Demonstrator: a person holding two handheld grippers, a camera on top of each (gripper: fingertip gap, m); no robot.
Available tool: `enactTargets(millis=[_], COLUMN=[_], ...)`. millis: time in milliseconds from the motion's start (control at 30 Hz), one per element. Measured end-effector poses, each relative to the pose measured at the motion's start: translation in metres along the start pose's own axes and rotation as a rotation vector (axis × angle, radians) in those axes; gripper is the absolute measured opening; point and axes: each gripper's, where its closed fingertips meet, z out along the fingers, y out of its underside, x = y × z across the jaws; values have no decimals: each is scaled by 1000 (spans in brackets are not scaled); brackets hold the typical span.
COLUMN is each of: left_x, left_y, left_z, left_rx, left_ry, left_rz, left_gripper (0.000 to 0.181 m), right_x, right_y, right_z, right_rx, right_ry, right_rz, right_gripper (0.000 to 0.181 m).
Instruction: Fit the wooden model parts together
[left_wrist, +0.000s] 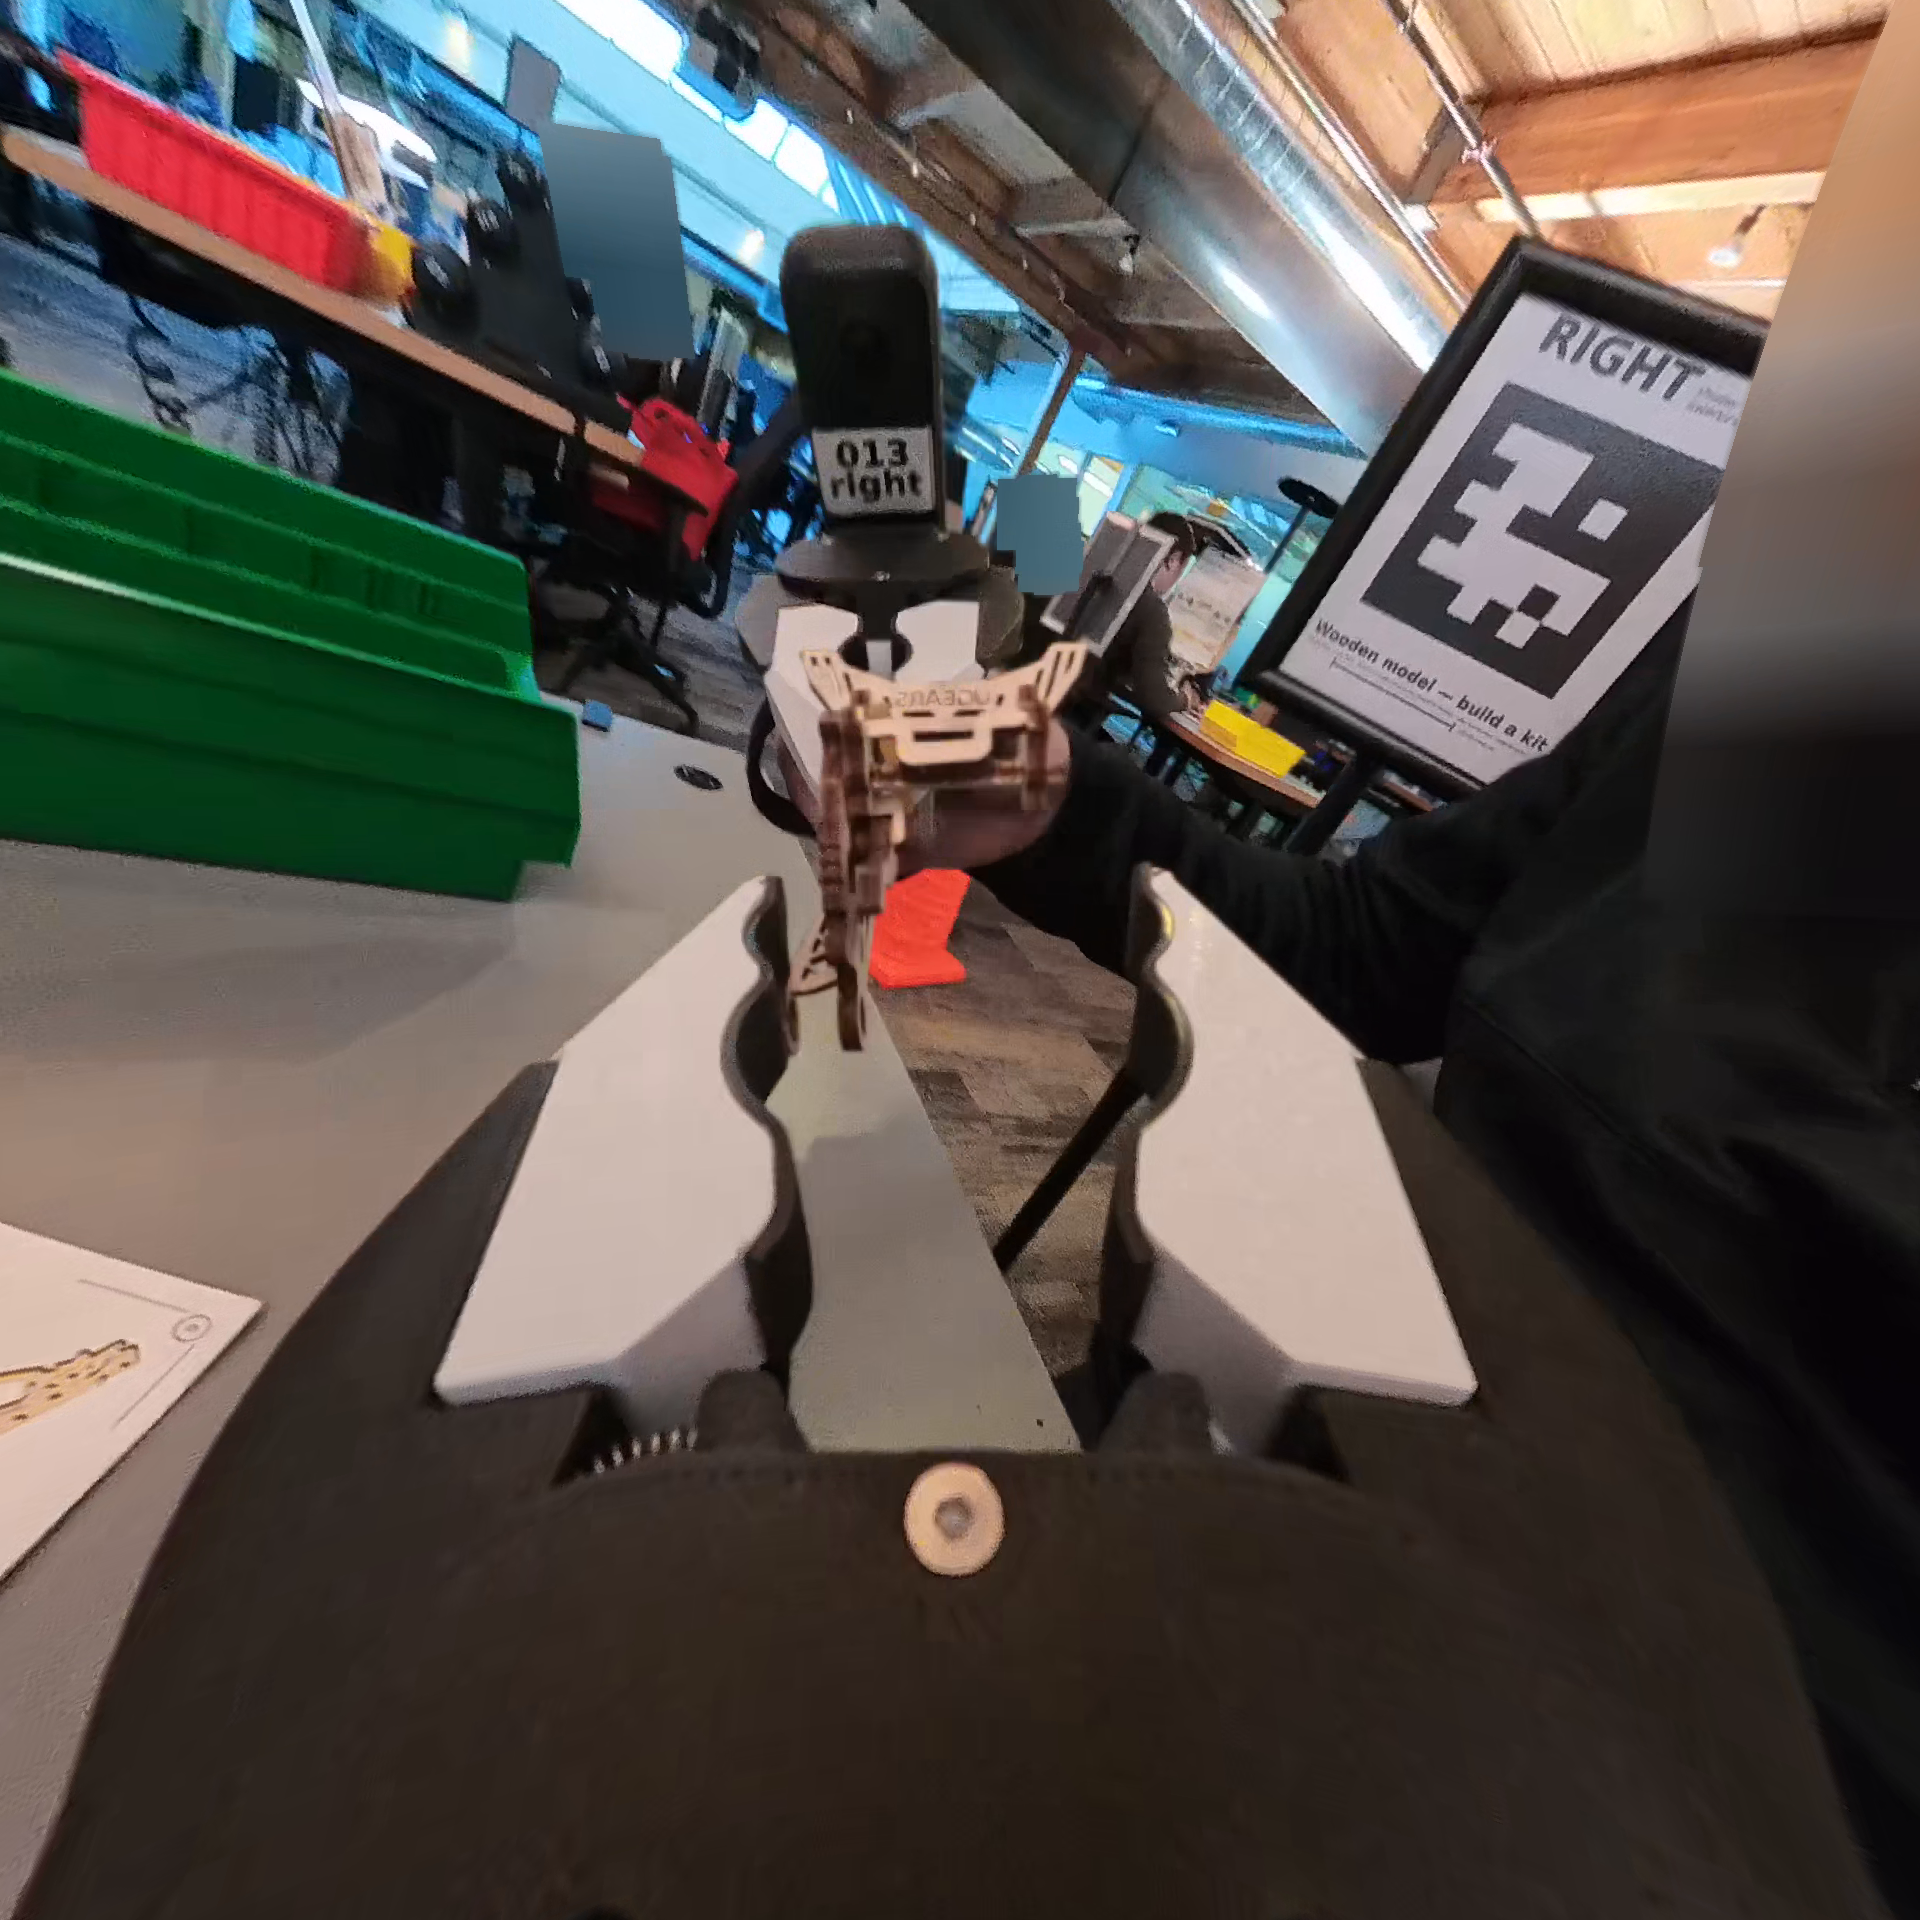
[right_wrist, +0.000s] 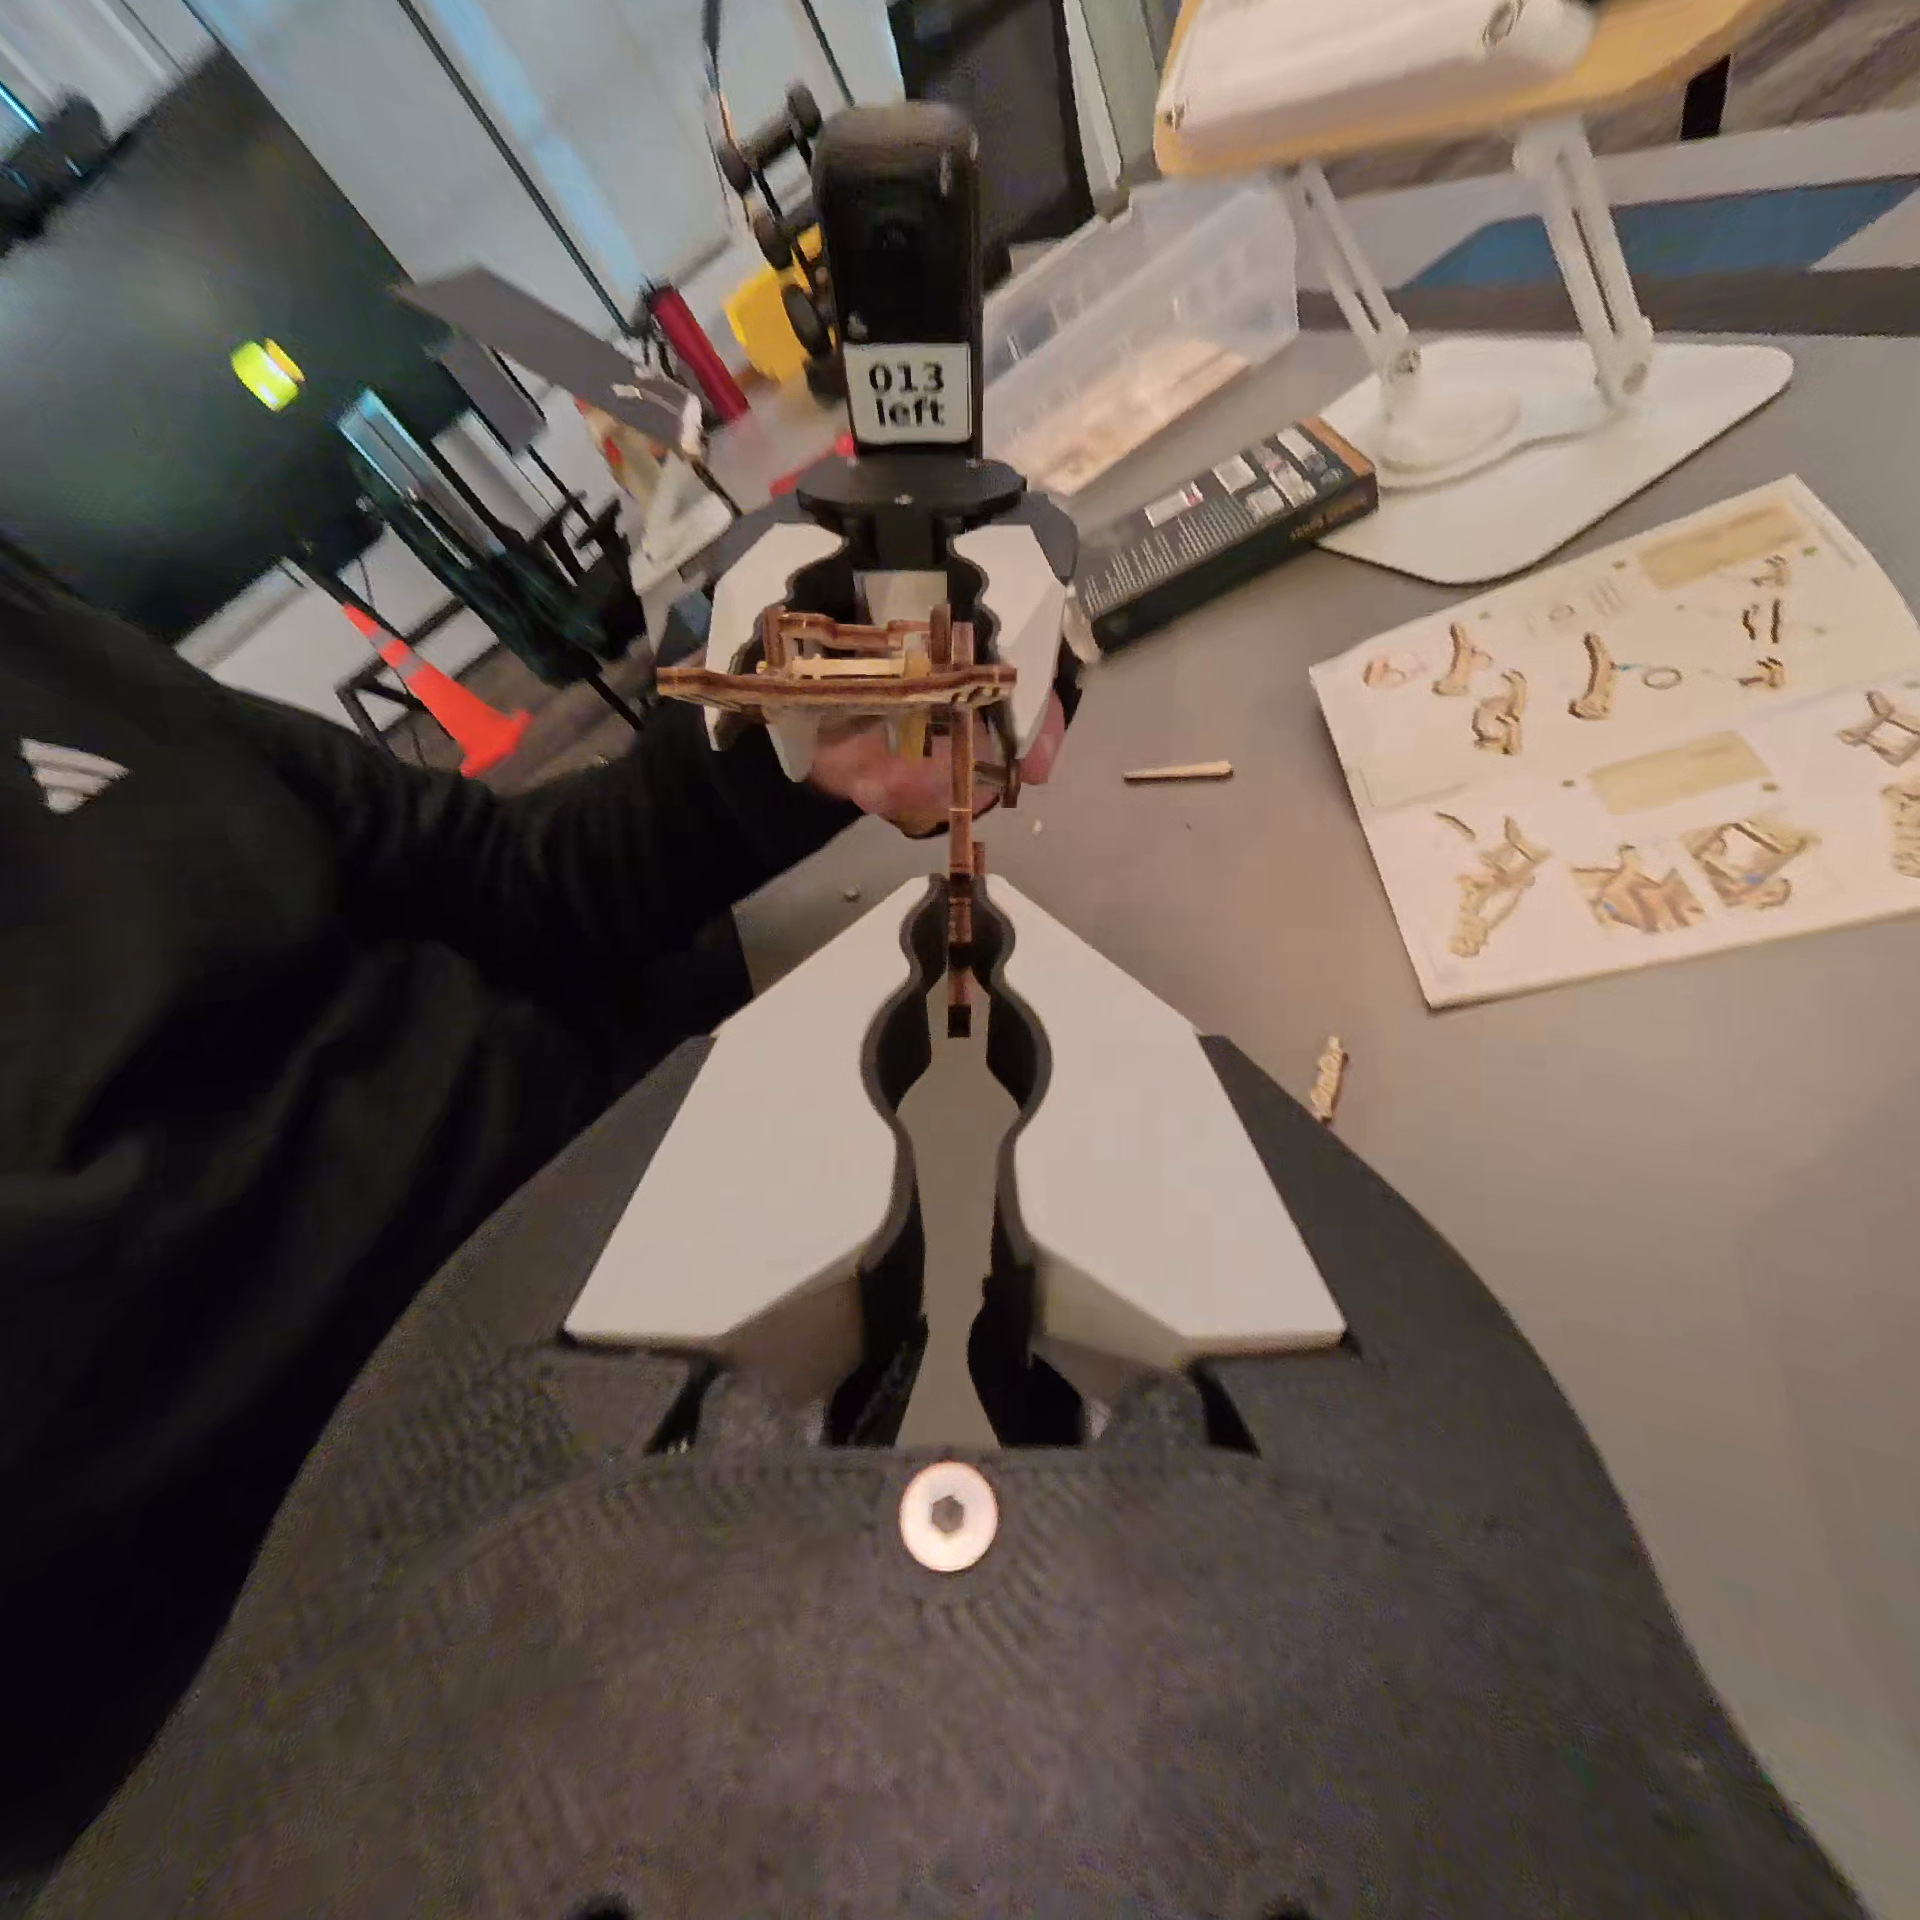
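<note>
Right wrist view: the right gripper (right_wrist: 956, 885) pinches the long arm of a partly built wooden model (right_wrist: 831, 681), held above the table (right_wrist: 1558, 1247). The left gripper (left_wrist: 958, 883) is spread. Loose wooden pieces (right_wrist: 1179, 771) suggest more fitting remains.

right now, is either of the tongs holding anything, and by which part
The right tongs are shut on the wooden model, gripping its thin hanging arm. The left tongs are open around that arm, holding nothing.
</note>
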Motion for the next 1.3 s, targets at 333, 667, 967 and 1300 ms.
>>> enactTargets(millis=[333,667,967,1300], left_x=[15,59,86,89], left_y=[-53,-70,-71,-56], left_z=[-23,-26,-48,-45], left_rx=[370,472,554,571], left_ry=[-201,-187,81,270], left_rz=[67,191,76,-33], left_gripper=[29,5,5,5], right_x=[-38,-79,-100,-122], right_y=[-54,-74,-86,-99], right_z=[15,38,36,56], right_rx=[296,395,275,-77], right_ry=[-123,-139,266,692], right_rz=[193,112,-421,-1276], right_gripper=[0,1,31,17])
